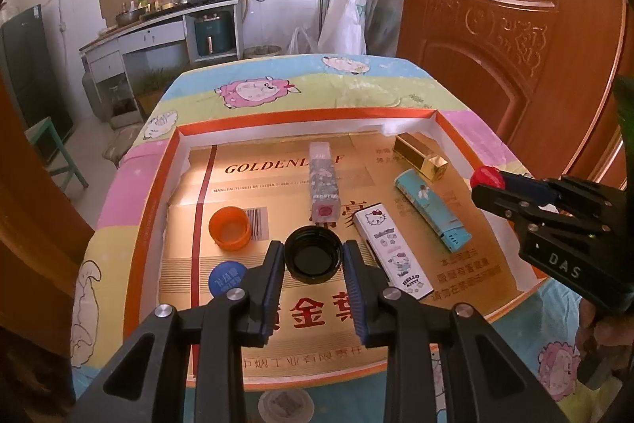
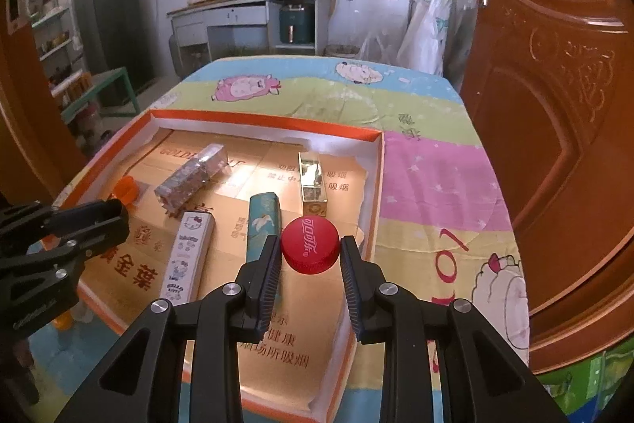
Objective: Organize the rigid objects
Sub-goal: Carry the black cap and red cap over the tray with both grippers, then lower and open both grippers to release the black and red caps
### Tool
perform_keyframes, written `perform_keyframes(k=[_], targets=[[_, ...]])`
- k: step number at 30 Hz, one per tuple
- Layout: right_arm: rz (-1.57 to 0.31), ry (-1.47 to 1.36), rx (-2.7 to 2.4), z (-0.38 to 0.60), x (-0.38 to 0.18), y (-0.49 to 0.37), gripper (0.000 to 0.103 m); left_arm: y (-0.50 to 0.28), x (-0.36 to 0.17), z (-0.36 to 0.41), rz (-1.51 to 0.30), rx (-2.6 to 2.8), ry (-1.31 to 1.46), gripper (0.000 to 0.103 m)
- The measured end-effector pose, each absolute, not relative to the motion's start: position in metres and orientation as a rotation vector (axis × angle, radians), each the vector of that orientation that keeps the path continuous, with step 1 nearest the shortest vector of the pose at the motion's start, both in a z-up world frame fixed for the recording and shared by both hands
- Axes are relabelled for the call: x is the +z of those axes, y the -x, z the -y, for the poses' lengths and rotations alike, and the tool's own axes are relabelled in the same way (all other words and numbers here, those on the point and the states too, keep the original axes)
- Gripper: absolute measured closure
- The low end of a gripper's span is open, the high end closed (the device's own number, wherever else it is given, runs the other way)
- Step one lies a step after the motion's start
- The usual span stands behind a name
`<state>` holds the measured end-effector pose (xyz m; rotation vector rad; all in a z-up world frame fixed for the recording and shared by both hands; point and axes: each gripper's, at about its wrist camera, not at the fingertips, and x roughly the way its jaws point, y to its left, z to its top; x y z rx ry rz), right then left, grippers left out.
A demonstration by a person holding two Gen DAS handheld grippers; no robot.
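My left gripper (image 1: 313, 256) is shut on a black bottle cap (image 1: 313, 254), hollow side up, held above the gold floor of a shallow orange-rimmed box tray (image 1: 301, 115). My right gripper (image 2: 310, 250) is shut on a red bottle cap (image 2: 310, 244), over the tray's right part; it also shows at the right of the left wrist view, right gripper (image 1: 485, 181). In the tray lie an orange cap (image 1: 230, 228), a blue cap (image 1: 226, 277), a patterned grey lighter (image 1: 324, 181), a white Hello Kitty lighter (image 1: 392, 251), a teal lighter (image 1: 434, 209) and a gold lighter (image 1: 420, 157).
The tray sits on a table with a pastel sheep-print cloth (image 2: 428, 185). A brown wooden door (image 2: 554, 86) stands close on the right. A green stool (image 1: 51, 149) is on the floor at left, with a kitchen counter (image 2: 245, 10) behind. A clear lid (image 1: 283, 405) lies by the tray's near edge.
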<state>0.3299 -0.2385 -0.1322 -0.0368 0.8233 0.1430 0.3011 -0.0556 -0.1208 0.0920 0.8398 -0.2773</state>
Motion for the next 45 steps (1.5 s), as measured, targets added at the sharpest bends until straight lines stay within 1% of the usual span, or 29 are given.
perform_keyframes(k=[32,45], targets=[[-0.897,0.087,0.138,0.229,-0.156,-0.360,0.072,-0.320,-0.147,0.063,-0.917,-0.273,-0.119,0.072],[-0.895,0.108,0.142,0.224,-0.159,-0.362,0.072,-0.321,-0.150,0.064,-0.900,-0.267,-0.133,0.072]])
